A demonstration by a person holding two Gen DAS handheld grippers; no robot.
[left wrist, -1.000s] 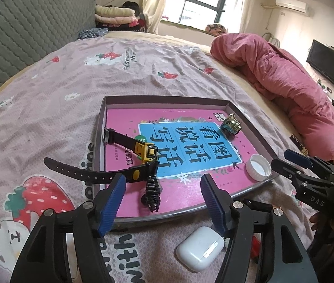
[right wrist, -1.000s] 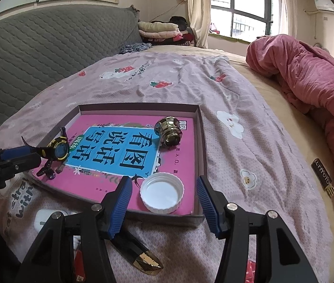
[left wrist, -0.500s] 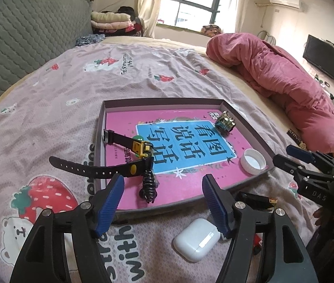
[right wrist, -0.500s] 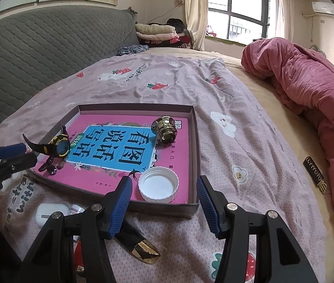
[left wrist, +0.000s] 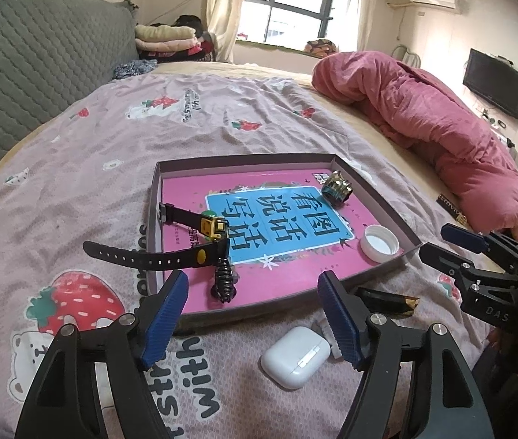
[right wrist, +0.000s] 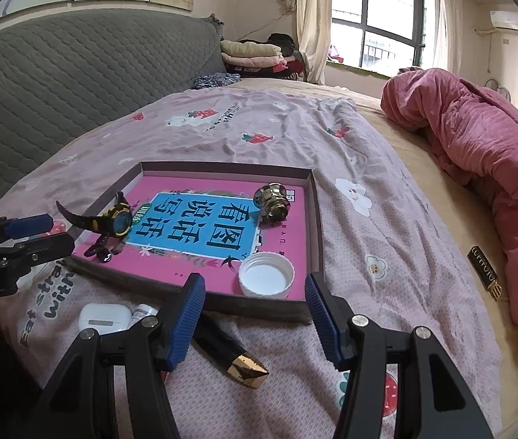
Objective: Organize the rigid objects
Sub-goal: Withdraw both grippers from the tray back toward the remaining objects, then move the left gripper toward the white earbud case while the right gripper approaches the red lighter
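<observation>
Partly hidden: black-gold object (right wrist: pixel 235 353) behind right gripper (right wrist: pixel 255 314).

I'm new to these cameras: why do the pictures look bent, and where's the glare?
Left wrist view: fisheye lens bows the bed and tray, corners black; window blown out white. Right wrist view: same bending; window overexposed, daylight sheen on the gold knob; everything reasonably sharp.

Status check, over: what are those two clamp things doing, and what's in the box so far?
Left tool opening, empty; right tool open, empty. Shallow box holds black watch, white cap, gold knob. White earbud case outside.
</observation>
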